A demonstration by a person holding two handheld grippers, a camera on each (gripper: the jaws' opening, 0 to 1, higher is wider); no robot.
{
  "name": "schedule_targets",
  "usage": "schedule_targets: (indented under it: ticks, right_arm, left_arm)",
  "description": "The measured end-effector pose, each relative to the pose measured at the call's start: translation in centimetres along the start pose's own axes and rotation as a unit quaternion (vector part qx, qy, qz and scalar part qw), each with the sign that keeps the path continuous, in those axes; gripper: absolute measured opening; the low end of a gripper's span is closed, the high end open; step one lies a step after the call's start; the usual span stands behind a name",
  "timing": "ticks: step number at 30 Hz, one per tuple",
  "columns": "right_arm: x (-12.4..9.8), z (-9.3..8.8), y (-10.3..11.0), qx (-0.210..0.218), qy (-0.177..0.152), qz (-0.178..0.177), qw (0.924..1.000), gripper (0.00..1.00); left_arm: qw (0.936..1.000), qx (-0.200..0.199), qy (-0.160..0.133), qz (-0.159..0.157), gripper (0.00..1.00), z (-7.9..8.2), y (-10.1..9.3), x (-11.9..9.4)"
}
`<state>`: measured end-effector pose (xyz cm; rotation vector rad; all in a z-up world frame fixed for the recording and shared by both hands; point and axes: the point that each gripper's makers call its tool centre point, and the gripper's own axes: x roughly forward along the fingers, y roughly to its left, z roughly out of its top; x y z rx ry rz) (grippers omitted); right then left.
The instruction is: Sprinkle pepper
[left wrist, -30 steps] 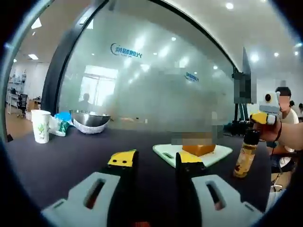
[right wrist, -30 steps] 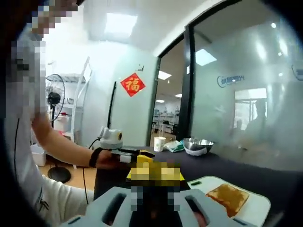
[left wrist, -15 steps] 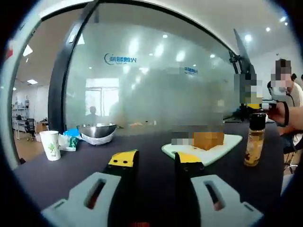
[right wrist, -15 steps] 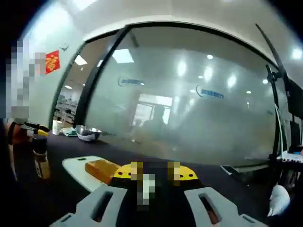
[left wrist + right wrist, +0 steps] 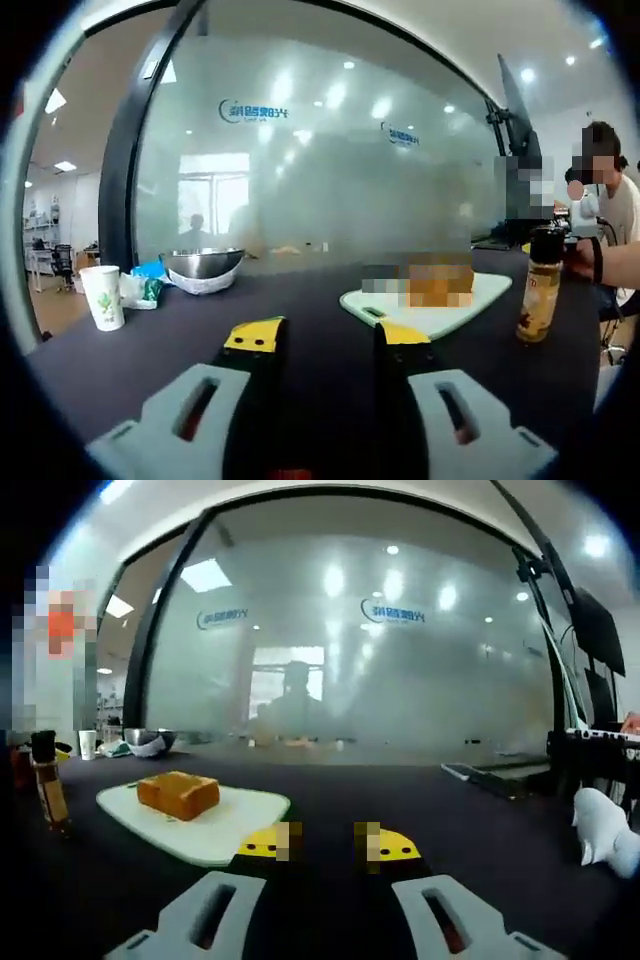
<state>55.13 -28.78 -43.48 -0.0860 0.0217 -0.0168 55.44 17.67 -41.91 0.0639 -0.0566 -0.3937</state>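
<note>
Pepper bottle (image 5: 540, 290) stands upright on the dark bench (image 5: 150, 340), its long axis vertical and its black cap on top, just beside the edge of the white cutting board (image 5: 440, 312). In the left gripper view it lies ahead and well to the right of the left tongs (image 5: 325, 340), with a person's hand (image 5: 600, 262) right next to its cap, whether touching I cannot tell. In the right gripper view the same bottle (image 5: 48, 785) sits at the far left edge, well off to the left of the right tongs (image 5: 325, 842), with the board (image 5: 215, 825) between. Both tongs are empty, their jaws parted by a moderate gap, and neither is lined up on the bottle; which pair is nearer cannot be told from the pictures, though each would probably have to swing toward the bottle and close on its body below the cap. On the board rests one browned block of food (image 5: 178, 793), toast or cake by the look of it, which seems the likely thing to season. Farther back stand a steel bowl (image 5: 203, 268), contents hidden by its wall, and a paper cup (image 5: 104, 297) whose inside is not visible.
</note>
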Motion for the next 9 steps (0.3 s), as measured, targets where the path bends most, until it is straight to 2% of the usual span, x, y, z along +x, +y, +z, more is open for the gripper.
schedule_targets:
  ticks: [3,9]
  right_arm:
    - [-0.33,0.06,0.46,-0.027,0.002,0.001,0.9996,0.21]
    - [-0.19,-0.17,0.44,-0.036,0.005,0.004,0.9993,0.2]
  left_arm:
    - [1.0,-0.002,-0.001,0.002,0.28,0.0,0.26,-0.01]
    - [1.0,-0.002,0.004,-0.009,0.26,-0.27,0.19,0.18]
